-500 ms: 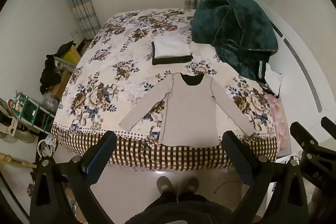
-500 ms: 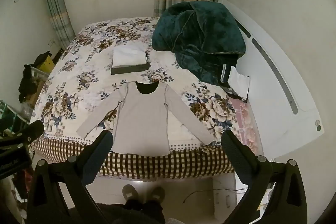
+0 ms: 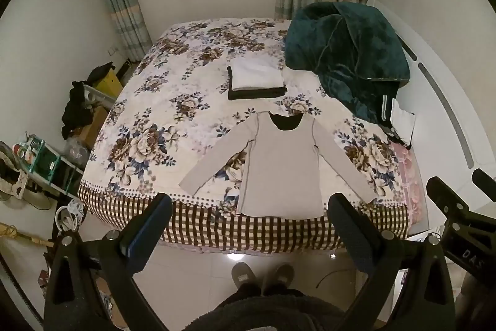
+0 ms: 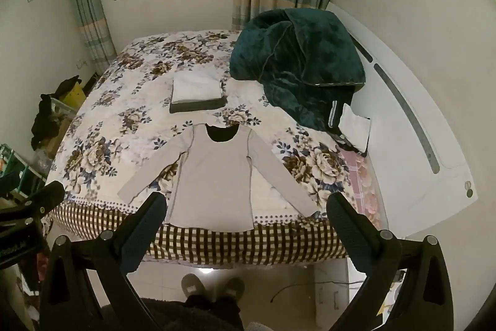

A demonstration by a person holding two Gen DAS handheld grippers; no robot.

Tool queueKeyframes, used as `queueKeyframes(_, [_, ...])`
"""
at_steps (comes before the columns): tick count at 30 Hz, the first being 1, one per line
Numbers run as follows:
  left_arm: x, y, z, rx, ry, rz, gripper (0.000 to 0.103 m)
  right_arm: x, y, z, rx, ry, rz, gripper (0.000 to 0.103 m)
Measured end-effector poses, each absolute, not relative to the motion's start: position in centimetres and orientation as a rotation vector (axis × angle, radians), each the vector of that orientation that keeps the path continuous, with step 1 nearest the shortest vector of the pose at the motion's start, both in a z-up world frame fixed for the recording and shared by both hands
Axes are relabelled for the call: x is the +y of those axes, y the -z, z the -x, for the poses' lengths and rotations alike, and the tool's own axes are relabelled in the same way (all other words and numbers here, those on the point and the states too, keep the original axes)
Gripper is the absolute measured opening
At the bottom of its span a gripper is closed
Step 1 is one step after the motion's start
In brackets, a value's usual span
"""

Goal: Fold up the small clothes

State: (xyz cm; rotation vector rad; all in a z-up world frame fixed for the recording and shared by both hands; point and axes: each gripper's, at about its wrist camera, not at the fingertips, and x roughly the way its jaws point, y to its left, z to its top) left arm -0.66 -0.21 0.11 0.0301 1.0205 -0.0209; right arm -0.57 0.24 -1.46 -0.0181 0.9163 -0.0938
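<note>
A beige long-sleeved top (image 3: 280,163) lies flat on the floral bed, sleeves spread, hem at the near edge; it also shows in the right wrist view (image 4: 214,176). My left gripper (image 3: 249,207) is open and empty, held back from the bed above the floor. My right gripper (image 4: 245,207) is open and empty too, at a like distance. A stack of folded clothes (image 3: 255,79), white on dark, lies beyond the top's collar, also seen in the right wrist view (image 4: 197,93).
A dark green blanket (image 3: 344,58) is heaped at the bed's right by the white headboard (image 4: 412,126). Shelves and clutter (image 3: 46,157) stand left of the bed. The person's slippers (image 3: 263,272) are on the tiled floor before the checked bed skirt (image 3: 248,231).
</note>
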Motion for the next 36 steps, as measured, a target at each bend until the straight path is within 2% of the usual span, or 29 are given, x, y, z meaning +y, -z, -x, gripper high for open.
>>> queueKeyframes(36, [-0.7, -3.0, 1.2, 1.000, 0.025, -0.031, 0.102, 1.6, -0.7, 2.1, 0.904, 0.082, 0.035, 0.103])
